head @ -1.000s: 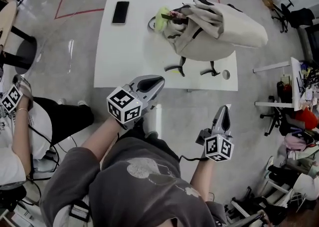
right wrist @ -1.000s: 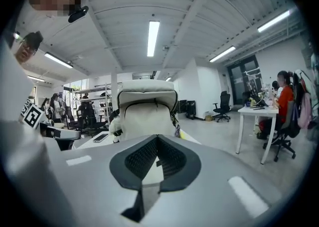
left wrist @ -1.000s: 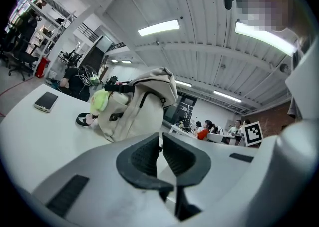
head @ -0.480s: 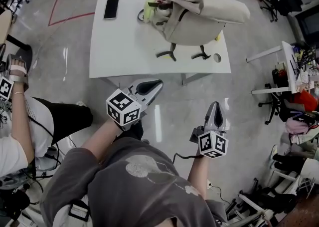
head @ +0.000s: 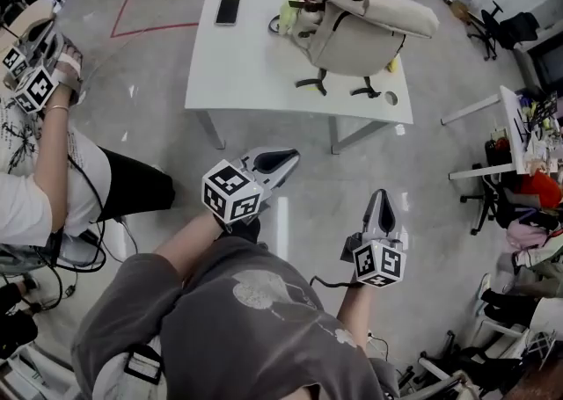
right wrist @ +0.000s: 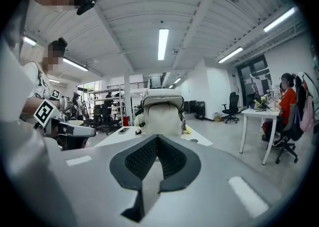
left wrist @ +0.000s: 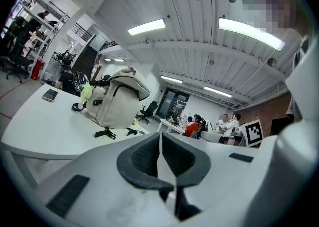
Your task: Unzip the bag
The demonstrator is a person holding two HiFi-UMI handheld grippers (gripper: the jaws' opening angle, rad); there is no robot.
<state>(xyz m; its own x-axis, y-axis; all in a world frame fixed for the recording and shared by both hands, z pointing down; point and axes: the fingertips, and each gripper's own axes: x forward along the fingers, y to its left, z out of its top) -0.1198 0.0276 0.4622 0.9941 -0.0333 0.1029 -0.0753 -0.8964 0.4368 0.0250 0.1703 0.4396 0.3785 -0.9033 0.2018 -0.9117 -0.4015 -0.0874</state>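
1. Bag [head: 356, 33] sits on the white counter [head: 251, 73], far ahead of both claws, with nothing touching it.
2. Left claw [head: 283, 159] is closed and holds nothing.
3. Right claw [head: 380, 200] is closed tight and holds nothing too.

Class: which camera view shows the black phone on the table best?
The head view: the phone shows whole, from above. The left gripper view shows it small and foreshortened; the right gripper view, only a thin sliver.

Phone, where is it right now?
In the head view the phone lies on the white table's far left corner, left of the beige backpack.
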